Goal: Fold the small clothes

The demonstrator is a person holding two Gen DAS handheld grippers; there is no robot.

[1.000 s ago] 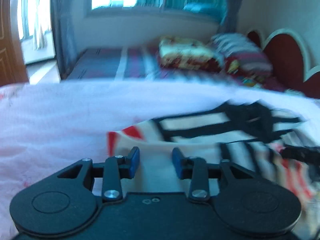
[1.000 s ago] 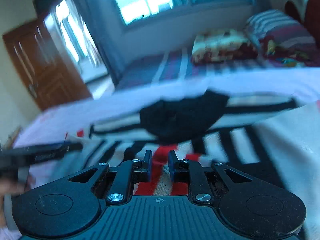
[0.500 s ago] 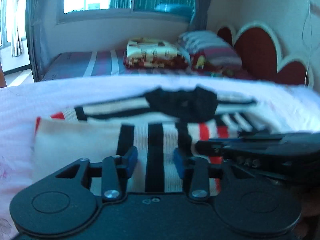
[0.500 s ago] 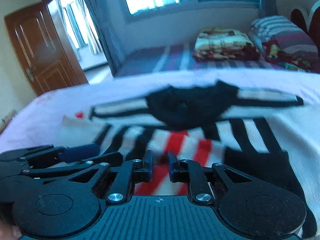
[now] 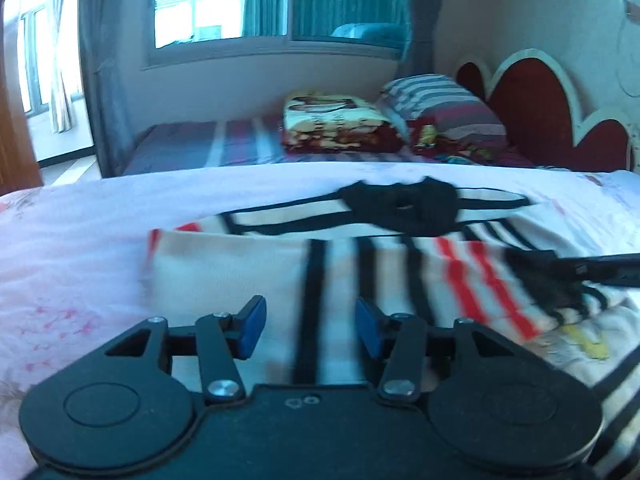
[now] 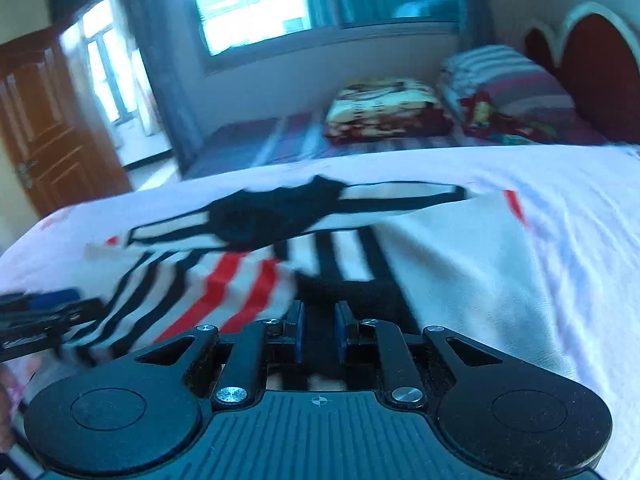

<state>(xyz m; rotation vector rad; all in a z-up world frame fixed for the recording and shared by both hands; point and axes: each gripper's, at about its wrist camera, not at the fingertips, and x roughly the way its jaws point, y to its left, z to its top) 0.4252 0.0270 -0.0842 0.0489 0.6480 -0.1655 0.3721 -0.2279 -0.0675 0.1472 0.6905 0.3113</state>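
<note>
A cream sweater [image 5: 240,272] with black and red stripes and a black collar [image 5: 400,208] lies spread on the pink-white bedsheet [image 5: 72,248]. My left gripper [image 5: 311,324] hovers low over its near left part. Its jaws are opening and no cloth is pinched between the blue pads. My right gripper [image 6: 319,328] has its pads almost together on a black band of the sweater [image 6: 440,248], just right of a raised red-striped flap [image 6: 240,288]. In the left wrist view the right gripper [image 5: 520,258] reaches in from the right with dark cloth bunched at its tip.
Beyond the sheet's far edge stands a second bed [image 5: 192,148] with a folded patterned blanket [image 5: 336,124], striped pillows [image 5: 440,104] and a red scalloped headboard [image 5: 536,108]. A wooden door [image 6: 48,128] is at far left, and a window [image 5: 220,0] fills the back wall.
The left gripper moved from the sweater's left edge toward its middle and its pads spread wider. The right gripper shifted right, from the red stripes to the black band.
</note>
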